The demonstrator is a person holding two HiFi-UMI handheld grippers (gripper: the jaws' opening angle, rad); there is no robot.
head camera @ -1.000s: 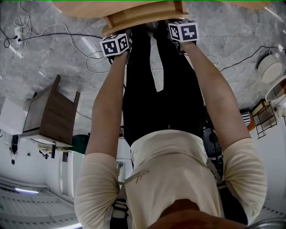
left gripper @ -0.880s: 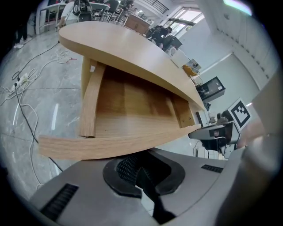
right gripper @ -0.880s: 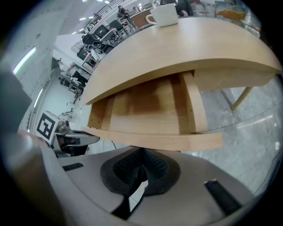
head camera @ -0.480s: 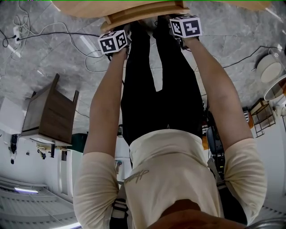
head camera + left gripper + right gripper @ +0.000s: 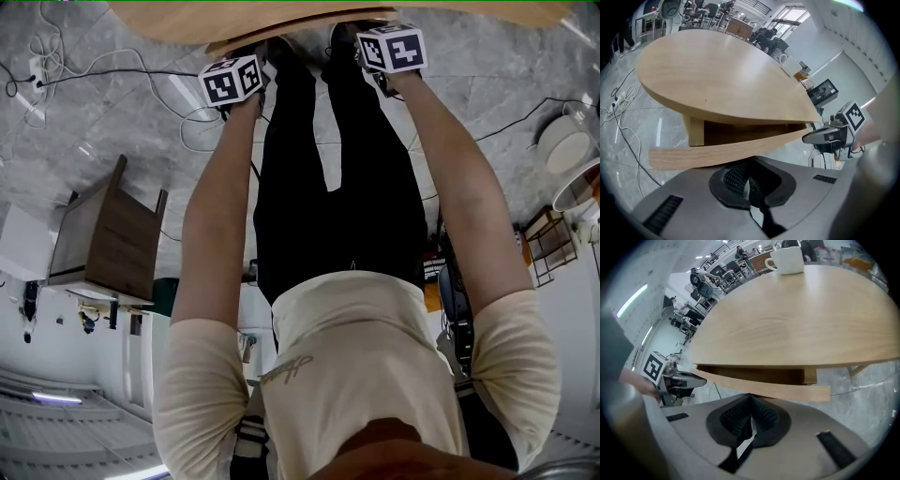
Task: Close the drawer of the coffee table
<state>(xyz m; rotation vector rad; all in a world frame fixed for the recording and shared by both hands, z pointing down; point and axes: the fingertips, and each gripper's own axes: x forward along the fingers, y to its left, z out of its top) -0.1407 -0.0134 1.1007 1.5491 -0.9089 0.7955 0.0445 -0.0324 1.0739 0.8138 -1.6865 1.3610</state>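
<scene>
The coffee table's oval light-wood top [image 5: 328, 14] fills the head view's upper edge. Its drawer front [image 5: 281, 39] shows as a thin strip just below that top. In the left gripper view the drawer front [image 5: 722, 150] stands a little out from the table top [image 5: 722, 79], with a dark gap behind it. My left gripper [image 5: 749, 180] is shut with nothing held, its tips against the drawer front. My right gripper [image 5: 750, 420] is also shut and empty, and it meets the drawer front [image 5: 773, 389] further right. Both grippers, left [image 5: 246, 64] and right [image 5: 361, 39], sit side by side at arm's length.
A white mug [image 5: 787, 261] stands on the table top's far side. On the marble floor, a dark wooden cabinet [image 5: 108, 239] stands at left, and cables [image 5: 112, 70] trail near the table. White round objects [image 5: 567, 141] and a wire rack [image 5: 553, 244] sit at right.
The drawer has slid further in under the table top, showing less of its box. Both grippers have moved forward with it.
</scene>
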